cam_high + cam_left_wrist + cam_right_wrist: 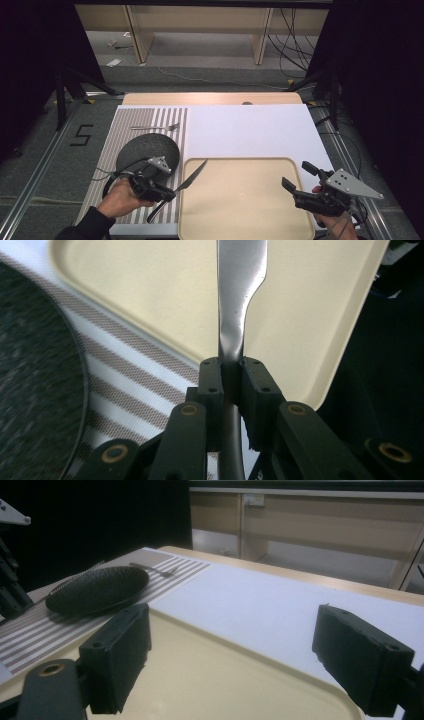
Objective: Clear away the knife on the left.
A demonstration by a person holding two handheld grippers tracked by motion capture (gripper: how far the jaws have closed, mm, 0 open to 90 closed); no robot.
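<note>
Behind the bench [215, 98] it is dark at both sides, with pale wood shelves and loose wires on the floor at the back. On the bench lies a big white sheet [250, 131], and at its left a striped mat [112, 145]. Near me sits a wide cream tray [240, 200] with nothing in it. A dark round plate [148, 150] rests on the striped mat, and a fork [156, 127] lies past it, on the far side. My left gripper [169, 193] is just beside the tray's left edge, and its fingers [210, 382] are shut tight on a knife [192, 176]. I hold the knife at the thin part where the handle meets the blade, so it does not slip or tip. The blade points out over the corner of the tray and the handle hangs back over the mat. I think the knife may be going to a spot by the plate, like the fork, but I cannot be sure. My right gripper [299, 176] waits over the right side of the tray. Its fingers [117, 655] are spread wide apart with nothing in them, ready to help.
</note>
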